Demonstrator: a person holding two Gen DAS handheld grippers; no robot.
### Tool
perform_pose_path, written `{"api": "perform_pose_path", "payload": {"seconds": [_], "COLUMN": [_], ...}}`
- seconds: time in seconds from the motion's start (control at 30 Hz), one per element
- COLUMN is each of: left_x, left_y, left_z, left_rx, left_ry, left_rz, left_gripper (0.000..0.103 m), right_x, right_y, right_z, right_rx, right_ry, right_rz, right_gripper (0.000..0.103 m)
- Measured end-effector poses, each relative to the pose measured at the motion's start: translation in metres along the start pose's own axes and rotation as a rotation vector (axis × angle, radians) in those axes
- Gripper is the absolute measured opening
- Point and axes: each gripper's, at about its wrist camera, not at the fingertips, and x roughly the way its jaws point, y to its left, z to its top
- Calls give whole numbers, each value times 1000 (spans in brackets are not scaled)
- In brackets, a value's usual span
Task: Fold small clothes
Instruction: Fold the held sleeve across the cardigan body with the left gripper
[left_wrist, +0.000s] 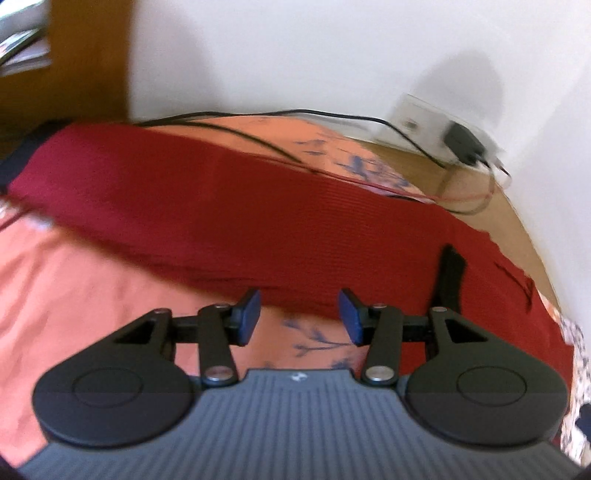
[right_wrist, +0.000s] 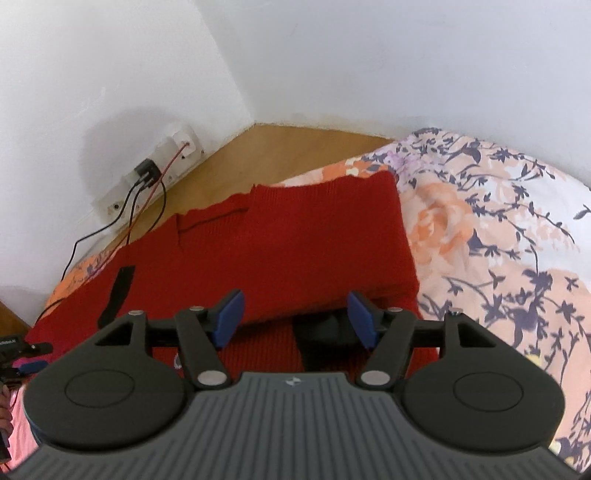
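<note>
- Lying spread across the bed (right_wrist: 498, 229), a red knitted garment (right_wrist: 295, 240) covers much of the floral bedcover, reaching toward the bed's far edge by the wall.
- In the right wrist view one part of the garment is folded over the rest, its folded edge running just beyond the fingertips; a ribbed hem lies at the far edge near the wooden floor (right_wrist: 280, 147).
- A black strap (right_wrist: 120, 291) lies on the red knit, left of the right gripper (right_wrist: 295, 317).
- The right gripper's jaws stand wide apart with nothing between them; its blue pads (right_wrist: 231, 314) hang just above the red knit.
- The left gripper (left_wrist: 299, 317) is likewise spread wide and holds nothing; its blue pads (left_wrist: 251, 314) sit over the near edge of the garment, with bare floral bedcover (left_wrist: 92, 288) showing between and below them.
- The left wrist view is blurred, so the fine detail of the knit there cannot be made out.
- A wall socket panel (right_wrist: 155, 177) with a black plug and trailing cables sits at the foot of the white wall, beyond the bed's far edge.
</note>
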Motion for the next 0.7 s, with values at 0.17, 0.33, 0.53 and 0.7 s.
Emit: {"api": "perform_pose_path", "payload": {"seconds": [0.17, 0.33, 0.53, 0.7], "left_x": [5, 8, 13, 19], "left_y": [29, 54, 69, 80], "left_z": [1, 4, 13, 18], "left_rx": [-102, -211, -276, -302], "left_ry": [-7, -56, -129, -172], "left_rz": [35, 28, 35, 3], "left_gripper": [49, 49, 49, 50], "right_x": [1, 3, 3, 4], "right_y": [3, 9, 12, 11], "right_z": [-6, -11, -17, -22], "right_rx": [1, -11, -18, -16], "right_ry": [18, 29, 38, 37], "right_rz": [-14, -18, -25, -33], "right_gripper": [70, 70, 70, 70]}}
